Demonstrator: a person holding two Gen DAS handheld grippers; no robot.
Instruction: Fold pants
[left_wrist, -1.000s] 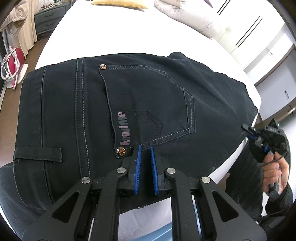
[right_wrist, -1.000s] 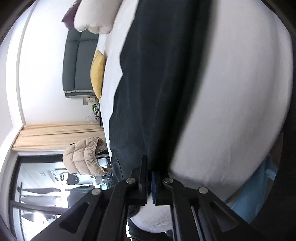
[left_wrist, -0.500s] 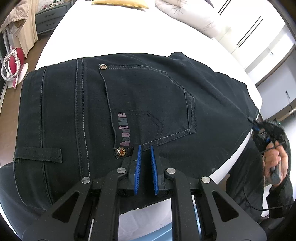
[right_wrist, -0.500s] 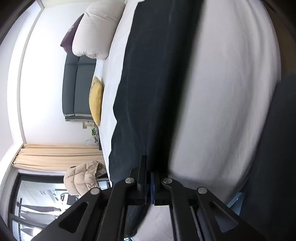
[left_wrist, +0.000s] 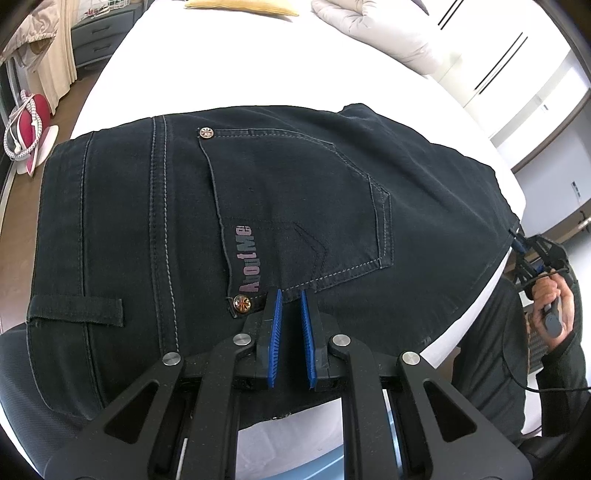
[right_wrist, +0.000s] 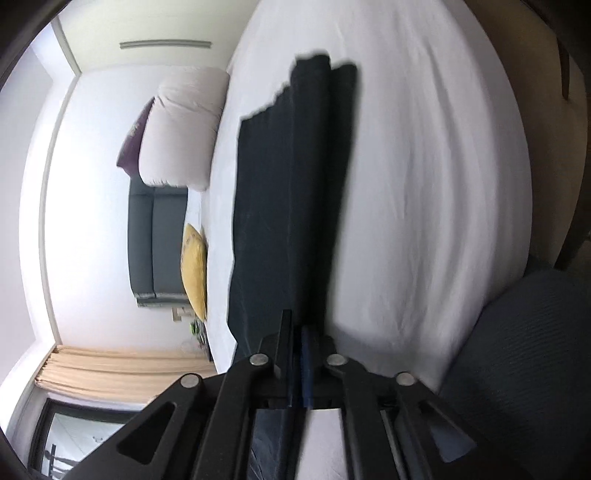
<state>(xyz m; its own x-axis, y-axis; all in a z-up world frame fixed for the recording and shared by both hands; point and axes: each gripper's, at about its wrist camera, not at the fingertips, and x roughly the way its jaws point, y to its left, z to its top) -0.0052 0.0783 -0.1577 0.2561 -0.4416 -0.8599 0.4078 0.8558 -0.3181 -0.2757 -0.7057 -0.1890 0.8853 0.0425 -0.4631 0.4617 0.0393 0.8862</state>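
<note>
Left gripper (left_wrist: 291, 295): black two-finger tool with blue ribbed pads (left_wrist: 275, 332), parted by a narrow gap, nothing between them; tips over the waist end of the pants, just beside the lower corner of the back pocket.

Right gripper (right_wrist: 297, 332): black two-finger tool, pads pressed nearly together on a dark fold of the pants; seen in the left wrist view at the bed's right edge (left_wrist: 519, 243), pinching the fabric's far right border.

Right hand (left_wrist: 552, 301): wrapped round the gripper handle, dark sleeve below, off the bed's right edge.

Dark navy denim pants (left_wrist: 258, 206): spread flat across the near part of the bed, back side up; waistband and belt loop toward the near left corner, legs running to the right edge. In the right wrist view (right_wrist: 288, 192), a long dark strip stretching away from the fingers along the mattress, blurred.

Back pocket (left_wrist: 303, 214): pale stitching, metal rivets at two corners, faded lettering along one side.

White-sheeted bed (left_wrist: 229, 66): carries the pants.

Yellow cushion (left_wrist: 242, 9): at the far edge.

Pale folded duvet (left_wrist: 376, 26): at the far right corner.
</note>
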